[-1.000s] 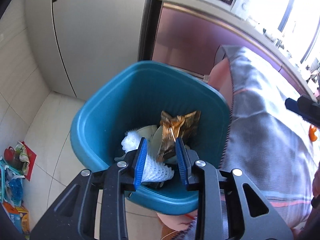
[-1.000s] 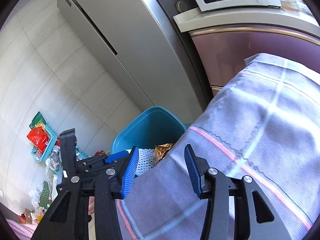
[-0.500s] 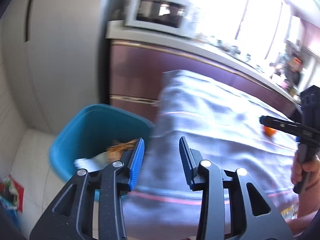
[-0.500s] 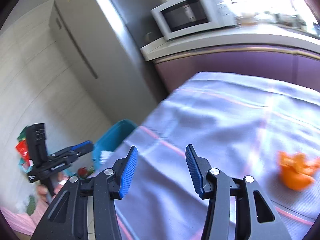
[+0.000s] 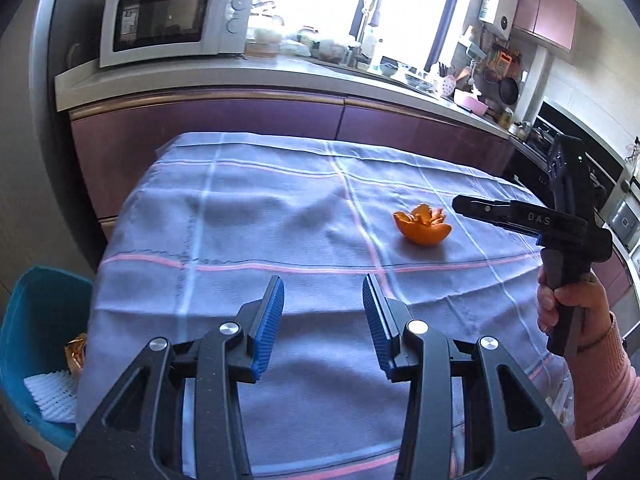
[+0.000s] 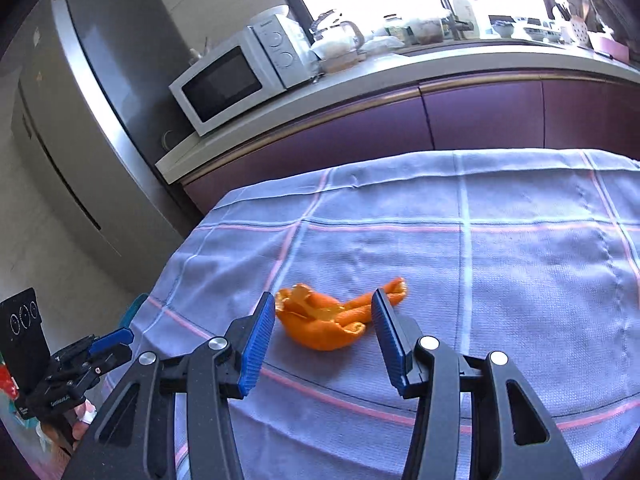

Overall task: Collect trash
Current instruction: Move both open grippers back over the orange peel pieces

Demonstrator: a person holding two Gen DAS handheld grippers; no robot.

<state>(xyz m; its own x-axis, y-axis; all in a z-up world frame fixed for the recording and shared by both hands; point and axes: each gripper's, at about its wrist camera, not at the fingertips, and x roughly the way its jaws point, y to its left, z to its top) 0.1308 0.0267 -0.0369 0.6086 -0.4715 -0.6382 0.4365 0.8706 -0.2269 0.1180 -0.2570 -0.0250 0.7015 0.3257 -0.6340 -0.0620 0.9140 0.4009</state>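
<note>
Orange peel (image 6: 326, 322) lies on tablecloth (image 6: 500, 280) between right gripper's (image 6: 323, 336) spread fingers (image 6: 258, 338), untouched.

Orange peel (image 6: 326, 326) between open tool (image 6: 322, 338) pads

The letters "D A S" were read in pale print on the black body of the right tongs (image 5: 459, 205), along the side of the tool held in a hand in a pink sleeve. A small pale label on the black left tongs (image 6: 117, 343) was seen, but was too small to be read.
</note>
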